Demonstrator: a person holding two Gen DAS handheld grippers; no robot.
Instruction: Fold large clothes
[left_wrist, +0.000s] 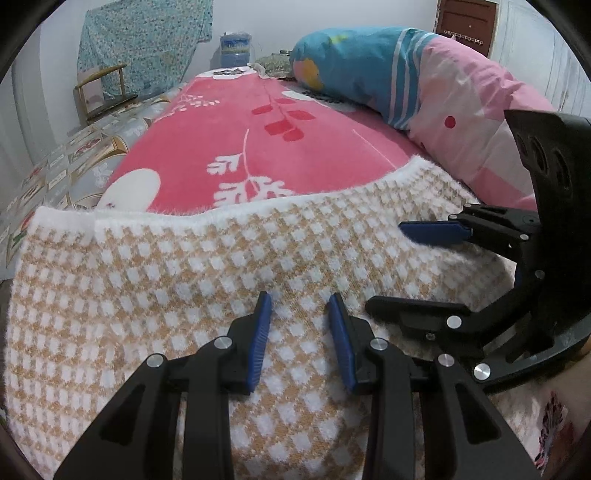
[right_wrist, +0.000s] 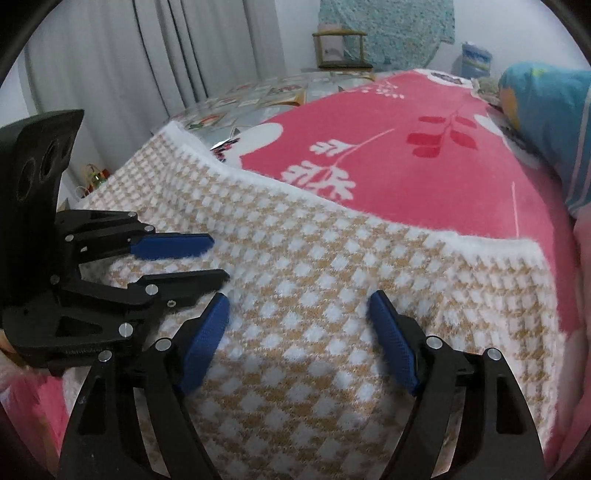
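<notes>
A fuzzy tan-and-white checked knit garment (left_wrist: 192, 295) lies spread flat on the pink floral blanket (left_wrist: 229, 140) covering the bed. The left hand-held gripper (left_wrist: 300, 301) hovers above the knit, narrowly parted and empty. Just beside it, the right hand-held gripper (right_wrist: 299, 299) stands wide apart, gripping nothing.

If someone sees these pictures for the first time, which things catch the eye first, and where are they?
The fluffy tan and white checked garment fills the foreground, spread over a bright pink blanket with white leaf prints. Both pairs of black tongs with blue pads hang over it with nothing between the pads: the left tongs and the right tongs. A blue and pink rolled quilt lies along the bed's far right.
</notes>
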